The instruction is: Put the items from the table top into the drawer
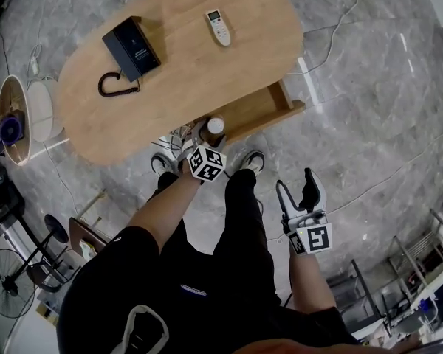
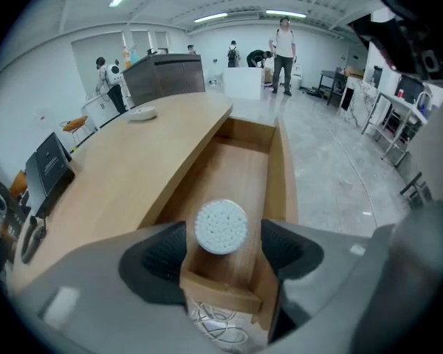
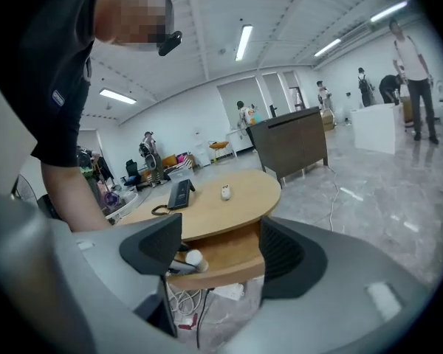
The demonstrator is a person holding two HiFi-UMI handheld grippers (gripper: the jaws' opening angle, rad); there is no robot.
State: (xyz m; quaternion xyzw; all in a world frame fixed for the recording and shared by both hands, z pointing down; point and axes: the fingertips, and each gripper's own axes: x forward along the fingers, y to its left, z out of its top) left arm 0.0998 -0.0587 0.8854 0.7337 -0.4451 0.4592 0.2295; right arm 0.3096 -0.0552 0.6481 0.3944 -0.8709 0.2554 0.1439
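Observation:
A small item with a round white dotted cap (image 1: 215,125) (image 2: 221,226) sits at the near end of the open wooden drawer (image 1: 255,109) (image 2: 240,161). My left gripper (image 1: 207,140) (image 2: 221,249) is open around it, with a gap showing on each side of the cap. A black box (image 1: 131,48), a black looped cable (image 1: 117,87) and a white remote (image 1: 218,27) lie on the oval wooden table (image 1: 207,72). My right gripper (image 1: 299,192) (image 3: 220,245) hangs open and empty over the floor, to the right of the drawer.
A fan (image 1: 15,120) stands left of the table. Loose cables (image 1: 173,135) lie on the floor under the drawer's end. The person's legs fill the lower middle. Metal racks (image 1: 421,271) stand at the lower right. People stand far off across the room.

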